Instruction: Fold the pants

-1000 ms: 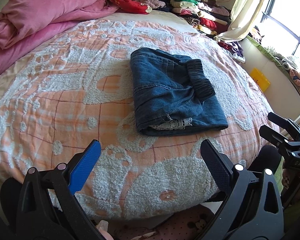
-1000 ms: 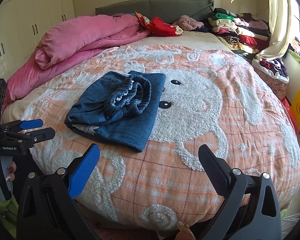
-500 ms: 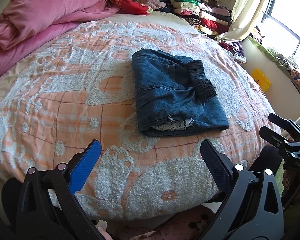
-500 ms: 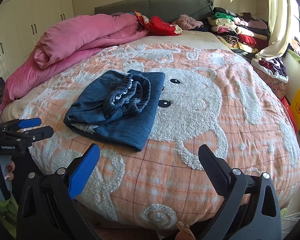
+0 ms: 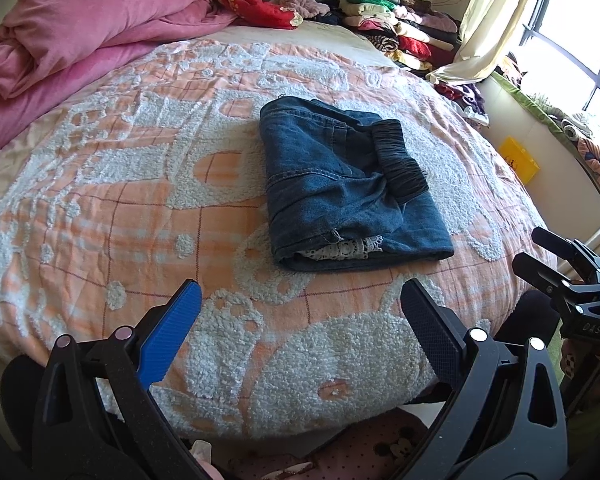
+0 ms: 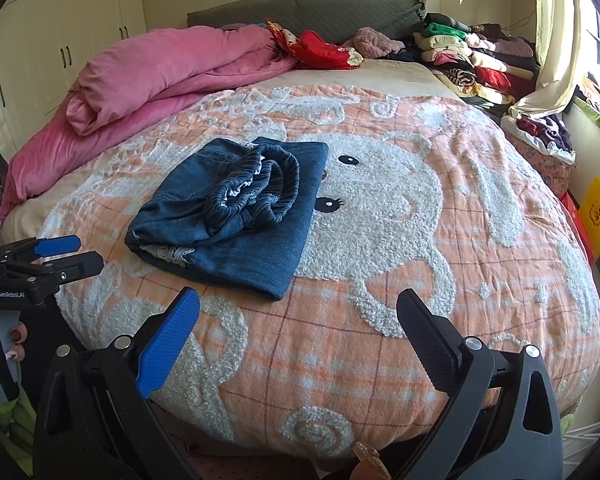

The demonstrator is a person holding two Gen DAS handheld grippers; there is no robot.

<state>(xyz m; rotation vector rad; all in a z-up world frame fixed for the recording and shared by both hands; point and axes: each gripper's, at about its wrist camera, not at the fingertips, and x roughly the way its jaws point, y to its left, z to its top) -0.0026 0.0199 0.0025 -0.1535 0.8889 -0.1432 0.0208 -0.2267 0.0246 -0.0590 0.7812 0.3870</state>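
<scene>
The blue denim pants lie folded in a compact rectangle on the orange and white bedspread, waistband on top; they also show in the right wrist view. My left gripper is open and empty, held off the bed's near edge, well short of the pants. My right gripper is open and empty, also back from the pants at the bed's edge. The right gripper shows at the right of the left wrist view, and the left gripper at the left of the right wrist view.
A pink duvet is bunched at the far left of the bed. A pile of folded clothes sits at the far right by the headboard. A yellow box stands on the floor to the right.
Both grippers have drifted slightly, so the pants shift a little in each view. Both stay open and empty. The pants have not moved.
</scene>
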